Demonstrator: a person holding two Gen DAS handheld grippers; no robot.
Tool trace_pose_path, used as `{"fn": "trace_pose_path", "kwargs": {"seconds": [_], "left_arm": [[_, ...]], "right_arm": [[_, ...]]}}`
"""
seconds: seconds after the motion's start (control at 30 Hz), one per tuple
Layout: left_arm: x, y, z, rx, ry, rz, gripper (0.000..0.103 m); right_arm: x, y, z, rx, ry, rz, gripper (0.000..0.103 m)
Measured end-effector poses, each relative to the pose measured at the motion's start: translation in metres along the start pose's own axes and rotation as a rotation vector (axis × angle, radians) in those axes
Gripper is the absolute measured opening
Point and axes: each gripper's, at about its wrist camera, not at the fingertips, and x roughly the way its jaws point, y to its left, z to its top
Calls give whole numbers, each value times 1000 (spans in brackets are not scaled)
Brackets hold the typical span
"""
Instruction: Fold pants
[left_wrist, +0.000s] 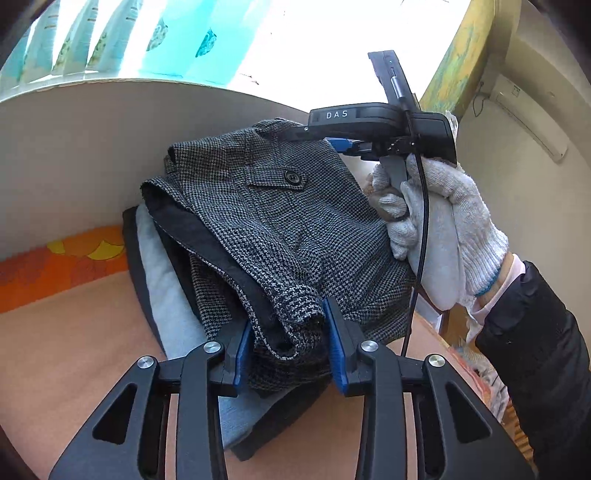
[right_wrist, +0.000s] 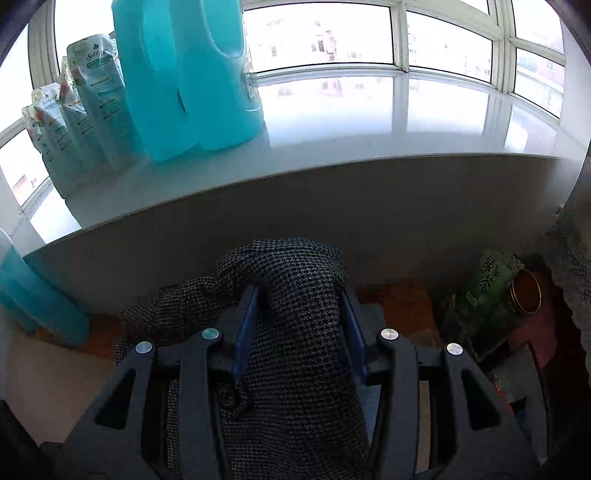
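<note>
Both grippers clamped on the houndstooth pants, held over a stack of folded clothes.

Left gripper pinching a bunched near edge of the pants between its blue pads; jaws narrow, cloth filling the gap; right gripper seen at the far right corner of the garment, gripped by a white-gloved hand, black cable hanging beside it; buttoned pocket flap facing up; folded pale blue garment and dark layers underneath, resting on a tan surface. From the right wrist, right gripper closed narrow on a hump of the same fabric; grey windowsill beyond, blue detergent jugs far left, green tea packet at right.
</note>
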Motion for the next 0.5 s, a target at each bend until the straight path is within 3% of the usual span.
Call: {"fn": "trace_pose_path", "kwargs": {"seconds": [0.07,0.13,0.3,0.5], "left_arm": [[0,0,-1,10,10,21,39],[-5,-1,-2,2,34,34,47],[-22,4,-12,34,11,67,47],[-40,-7,-2,79,-35,84,47]], "right_arm": [[-11,0,2,-13,-21,-54,49],[-26,-4,2,2,-41,-48,49],[-70,-4,-17,1,-87,-20,49],[-119,7,-66,-26,-119,-40,49]]}}
